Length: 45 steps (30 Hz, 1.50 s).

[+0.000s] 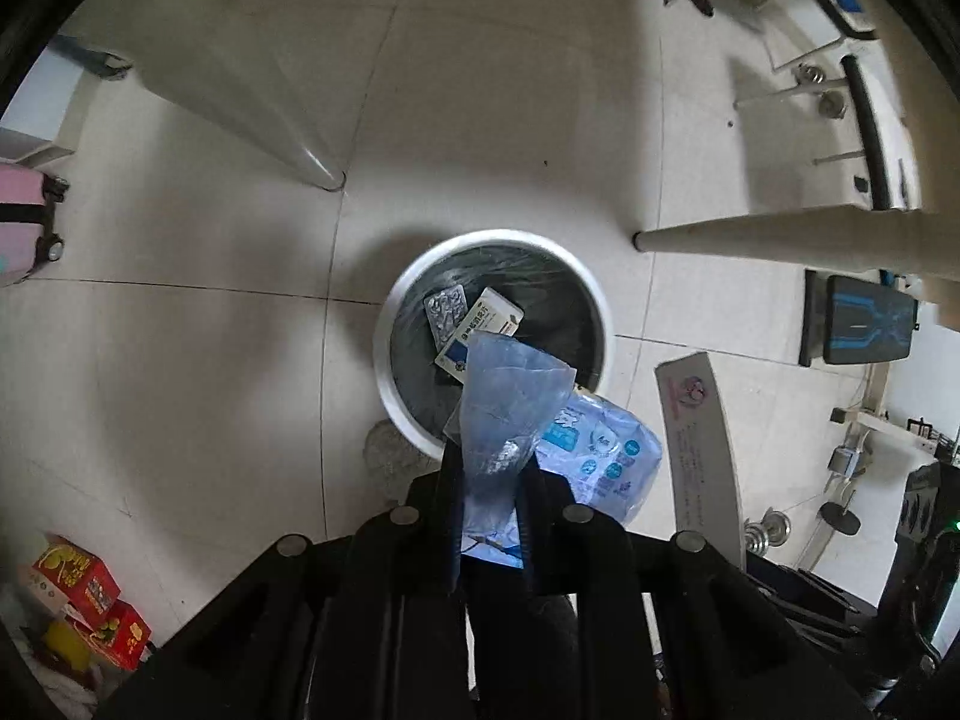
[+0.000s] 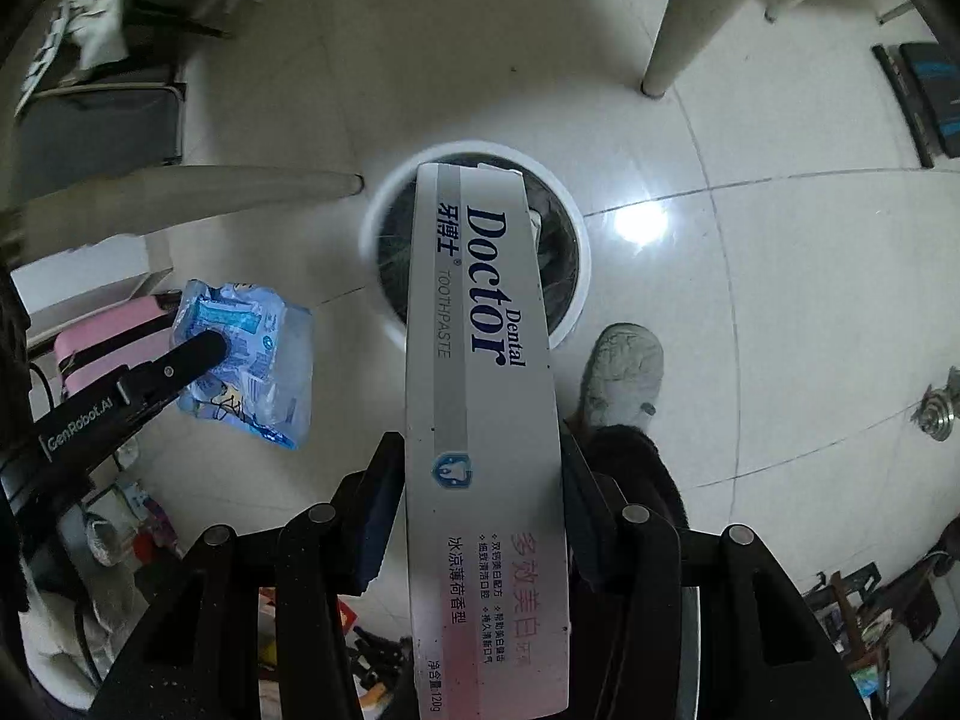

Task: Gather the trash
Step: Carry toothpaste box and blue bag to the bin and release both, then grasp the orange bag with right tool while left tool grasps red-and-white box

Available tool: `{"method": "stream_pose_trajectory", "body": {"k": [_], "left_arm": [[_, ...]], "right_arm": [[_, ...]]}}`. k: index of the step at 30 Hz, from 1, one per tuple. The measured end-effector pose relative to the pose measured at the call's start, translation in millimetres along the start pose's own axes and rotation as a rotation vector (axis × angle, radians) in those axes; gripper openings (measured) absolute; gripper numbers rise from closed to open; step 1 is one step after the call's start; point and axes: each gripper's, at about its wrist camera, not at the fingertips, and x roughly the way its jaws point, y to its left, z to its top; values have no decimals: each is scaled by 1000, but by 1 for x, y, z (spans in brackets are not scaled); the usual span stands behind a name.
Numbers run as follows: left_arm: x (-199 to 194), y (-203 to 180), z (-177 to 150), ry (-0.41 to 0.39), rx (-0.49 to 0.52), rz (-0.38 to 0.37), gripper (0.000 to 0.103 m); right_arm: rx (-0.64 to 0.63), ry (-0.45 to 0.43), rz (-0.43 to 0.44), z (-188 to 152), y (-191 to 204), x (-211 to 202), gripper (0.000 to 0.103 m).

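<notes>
Pale floor tiles point(image 1: 210, 360) surround a white-rimmed bin point(image 1: 384, 336) at mid-frame, already holding a blister pack point(image 1: 445, 310) and a small white box point(image 1: 486, 324). Part of the job looks done. The left claw point(image 1: 489, 462) grips a blue plastic wrapper point(image 1: 510, 396) above the bin's lower rim. The right claw point(image 2: 480, 468) is clamped on a toothpaste box point(image 2: 480, 312) whose far end reaches over the bin. Both seem left to drop.

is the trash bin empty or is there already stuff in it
Not empty. The left wrist view shows a white box and a foil blister pack lying inside the trash bin.
</notes>
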Motion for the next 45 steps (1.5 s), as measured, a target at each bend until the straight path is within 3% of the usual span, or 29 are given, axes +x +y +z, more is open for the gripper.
{"method": "stream_pose_trajectory", "body": {"k": [5,6,8,9,10,14,17,23,34,45], "left_arm": [[42,11,9,39,-12,-1,17],[42,14,8,45,-15,5,25],[44,18,8,42,-23,2,52],[42,19,6,38,-28,0,76],[40,21,4,33,-32,4,85],[26,24,-7,16,-9,70,93],[11,23,-19,-18,5,130,95],[-13,22,-45,-71,17,214,95],[-59,9,-73,-127,30,249,95],[-155,-9,-105,-188,43,228,95]], "right_arm": [[-8,37,-2,32,-14,60,52],[-9,48,-10,38,-16,70,53],[-10,66,-16,47,-20,87,54],[-9,73,-17,52,-22,90,54],[-11,75,-16,55,-24,94,57],[-38,41,-40,52,-21,92,87],[-66,4,-81,47,-17,83,101],[-126,-77,-156,31,-2,59,102],[-150,-137,-194,-2,14,-2,102],[-175,-190,-187,-49,36,-111,102]]}}
